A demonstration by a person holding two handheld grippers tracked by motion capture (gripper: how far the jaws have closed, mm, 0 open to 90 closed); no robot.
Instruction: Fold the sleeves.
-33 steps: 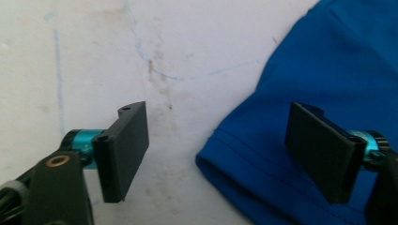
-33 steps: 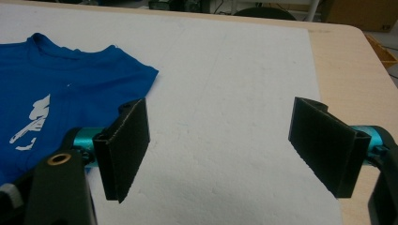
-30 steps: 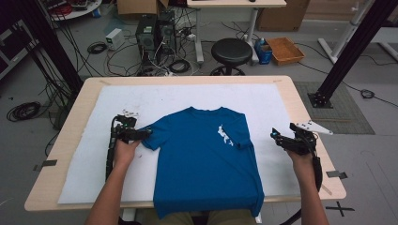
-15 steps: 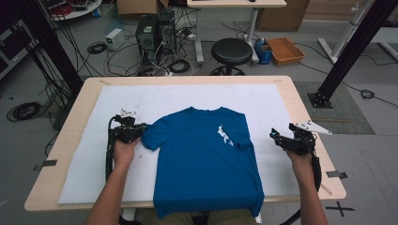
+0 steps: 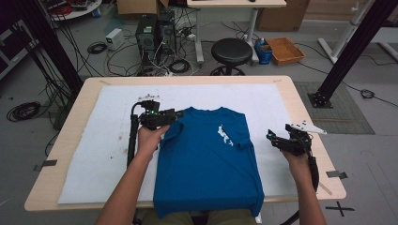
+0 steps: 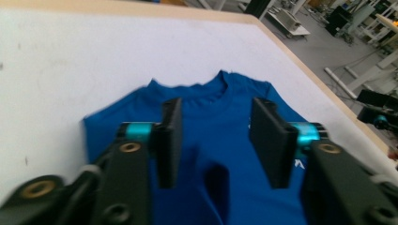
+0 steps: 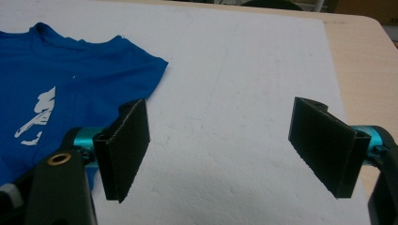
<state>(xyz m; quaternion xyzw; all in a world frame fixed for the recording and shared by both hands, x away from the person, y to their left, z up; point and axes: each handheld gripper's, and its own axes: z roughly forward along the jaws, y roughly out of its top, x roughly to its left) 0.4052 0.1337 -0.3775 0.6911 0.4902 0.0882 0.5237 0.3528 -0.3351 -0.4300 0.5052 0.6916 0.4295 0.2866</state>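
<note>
A blue T-shirt [image 5: 206,159] with a white print [image 5: 226,136] lies flat on the white sheet, collar away from the person and hem hanging over the near edge. My left gripper [image 5: 176,114] hovers over the shirt's left shoulder. In the left gripper view the gripper [image 6: 216,140] is open; its jaws have just been opening, with nothing between them and the shirt [image 6: 211,108] below, slightly rumpled. My right gripper [image 5: 272,138] rests to the right of the shirt. In the right gripper view the gripper [image 7: 220,150] stands open over bare sheet, beside the right sleeve [image 7: 141,65].
The white sheet [image 5: 94,154] covers most of the wooden table [image 5: 75,112]. Beyond the far edge are a black stool [image 5: 231,49], computer towers [image 5: 155,30], floor cables and a brown tray [image 5: 285,49]. Black frame posts stand at both sides.
The left hand has lifted and moved right, from the left sleeve's edge to over the shoulder. The left sleeve now lies drawn in toward the body. The right hand has kept still.
</note>
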